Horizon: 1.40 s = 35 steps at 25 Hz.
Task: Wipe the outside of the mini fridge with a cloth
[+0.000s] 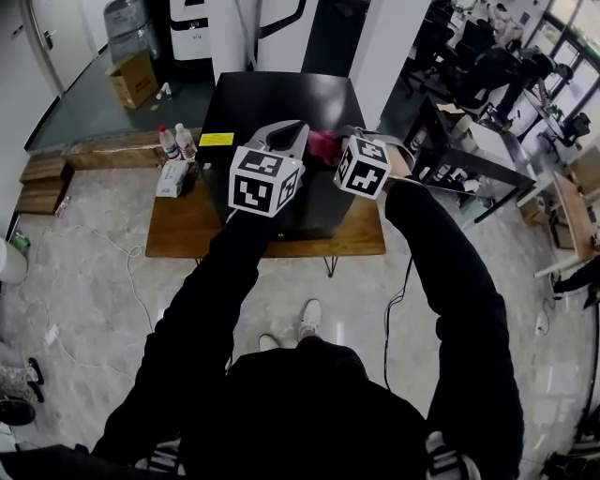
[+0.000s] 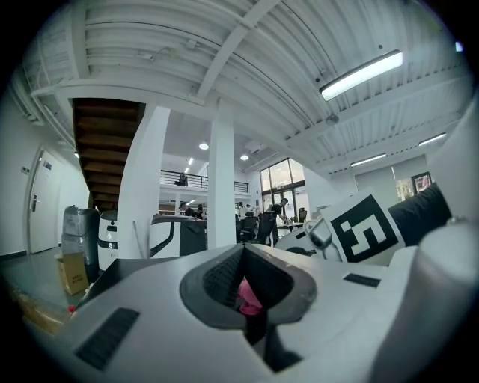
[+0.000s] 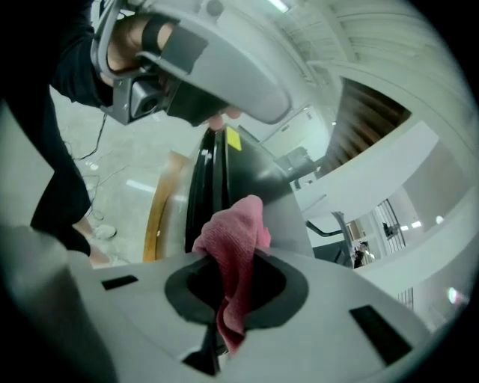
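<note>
The black mini fridge (image 1: 272,103) stands on a low wooden table (image 1: 183,230). My right gripper (image 1: 337,142) hovers over its front right top edge, shut on a pink cloth (image 1: 323,147). In the right gripper view the cloth (image 3: 233,243) bunches out between the jaws of that gripper (image 3: 228,262), with the fridge's edge (image 3: 217,172) just beyond. My left gripper (image 1: 292,129) is beside it over the fridge top, jaws together and apparently holding nothing. In the left gripper view the gripper (image 2: 243,256) shows a bit of pink cloth (image 2: 249,298) behind its jaws.
Two water bottles (image 1: 178,141) and a tissue pack (image 1: 171,178) sit on the table left of the fridge. A cardboard box (image 1: 136,77) and a water dispenser (image 1: 192,28) stand behind. Desks and chairs (image 1: 478,141) fill the right side.
</note>
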Available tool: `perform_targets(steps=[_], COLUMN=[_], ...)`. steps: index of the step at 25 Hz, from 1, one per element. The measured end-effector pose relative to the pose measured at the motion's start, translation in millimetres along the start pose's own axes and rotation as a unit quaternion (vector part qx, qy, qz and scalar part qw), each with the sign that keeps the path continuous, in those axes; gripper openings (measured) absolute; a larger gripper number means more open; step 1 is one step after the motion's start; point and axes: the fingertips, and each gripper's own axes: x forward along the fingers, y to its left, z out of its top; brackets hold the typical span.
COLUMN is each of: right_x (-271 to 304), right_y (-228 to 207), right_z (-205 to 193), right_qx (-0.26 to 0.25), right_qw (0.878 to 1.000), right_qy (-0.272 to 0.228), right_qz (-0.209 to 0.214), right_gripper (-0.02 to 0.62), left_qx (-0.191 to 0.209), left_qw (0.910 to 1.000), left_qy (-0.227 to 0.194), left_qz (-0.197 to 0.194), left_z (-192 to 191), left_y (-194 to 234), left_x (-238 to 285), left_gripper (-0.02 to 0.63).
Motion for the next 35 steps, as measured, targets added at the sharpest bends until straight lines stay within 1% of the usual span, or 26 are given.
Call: perform_targets(steps=[2,4,7,9,12,14,17,19,22,24,26,27,29,32,35], right_x=[-16,-37,-75,-97,-121,-134,-148,-154,-159,-159,-156,-152,-145,-131,-109], right_y=[-12,-22,-37,-48,-51,-52,-60,-59,-65,-74,-83,-88,-98,-111,-124], right_z=[2,0,-17,-30,-46,-61,-93,-114,-153,-190,-230,-247,-275,-306,-332], right_qx=[0.062,0.132,0.209,0.255,0.318,0.347,0.383,0.399,0.416,0.431,0.444,0.447,0.448,0.445,0.438], right_qw=[0.996,0.983,0.956,0.933,0.897,0.876,0.849,0.836,0.821,0.808,0.798,0.795,0.793,0.793,0.796], right_qy=[-0.046,-0.095,-0.155,-0.195,-0.250,-0.279,-0.313,-0.328,-0.344,-0.357,-0.369,-0.374,-0.379,-0.386,-0.389], right_qz=[-0.042,-0.080,-0.135,-0.161,-0.181,-0.188,-0.187,-0.187,-0.188,-0.182,-0.173,-0.170,-0.164,-0.157,-0.147], right_gripper=[0.032,0.032,0.034,0.034,0.034,0.034,0.034,0.034,0.034,0.034,0.034,0.034,0.034,0.034,0.034], left_qx=[0.000,0.002,0.003,0.004,0.001,0.000,-0.005,-0.008,-0.012,-0.023,-0.022,-0.018,-0.014,-0.019,-0.023], left_qw=[1.0000,0.9999,0.9993,0.9988,0.9976,0.9967,0.9952,0.9941,0.9921,0.9907,0.9904,0.9908,0.9922,0.9942,0.9956], left_qy=[-0.005,-0.014,-0.033,-0.044,-0.058,-0.064,-0.070,-0.074,-0.081,-0.086,-0.090,-0.091,-0.092,-0.091,-0.087], left_qz=[-0.002,-0.007,-0.015,-0.021,-0.038,-0.050,-0.067,-0.079,-0.095,-0.103,-0.103,-0.098,-0.082,-0.055,-0.025], left_z=[4,9,23,32,34,34,36,33,32,33,30,28,22,9,-13], left_y=[-2,-5,-18,-27,-46,-64,-95,-119,-158,-190,-222,-234,-249,-260,-265], left_x=[-6,-13,-14,-10,-6,3,29,45,73,101,132,147,174,207,237], left_gripper=[0.006,0.006,0.006,0.006,0.006,0.006,0.006,0.006,0.006,0.006,0.006,0.006,0.006,0.006,0.006])
